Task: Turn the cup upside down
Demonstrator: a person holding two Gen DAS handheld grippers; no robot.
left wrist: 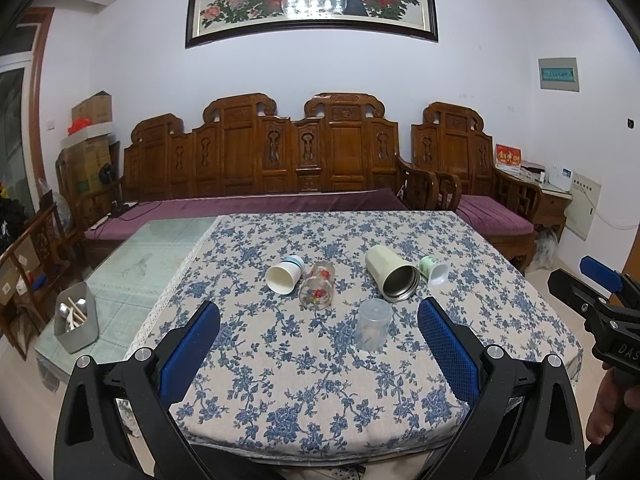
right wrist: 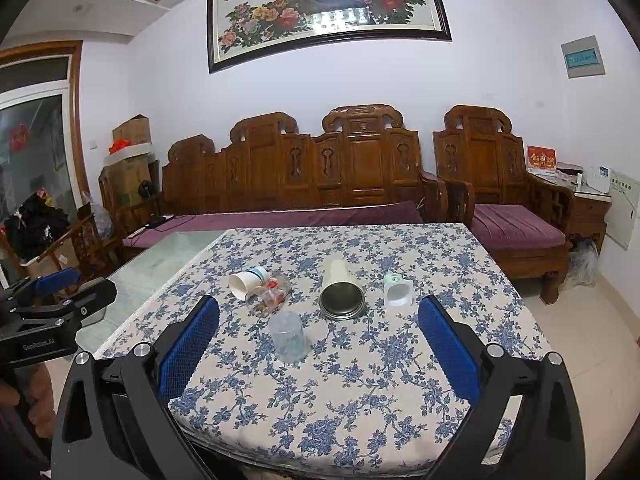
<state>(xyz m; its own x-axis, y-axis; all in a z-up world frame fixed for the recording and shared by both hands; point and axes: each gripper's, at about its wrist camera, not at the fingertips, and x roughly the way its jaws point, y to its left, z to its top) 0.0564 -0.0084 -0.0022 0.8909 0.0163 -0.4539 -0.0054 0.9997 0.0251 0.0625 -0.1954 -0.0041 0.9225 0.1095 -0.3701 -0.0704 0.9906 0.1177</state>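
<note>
Left wrist view: the left gripper, black with blue padded fingers, is spread wide and grips nothing, hovering over the near edge of a table under a blue-flowered tablecloth. Between its fingers, toward the right one, a translucent frosted plastic cup stands mouth down on the cloth. Behind it four cups lie on their sides: a white paper cup with blue bands, a clear glass tumbler with red flower print touching it, a cream tumbler with steel lining, and a small green-and-white plastic cup. All look empty. A grey metal caddy at the left holds spoons and chopsticks.

Right wrist view: the right gripper is likewise wide apart and empty-handed. The frosted cup sits inverted near its left finger.
</note>
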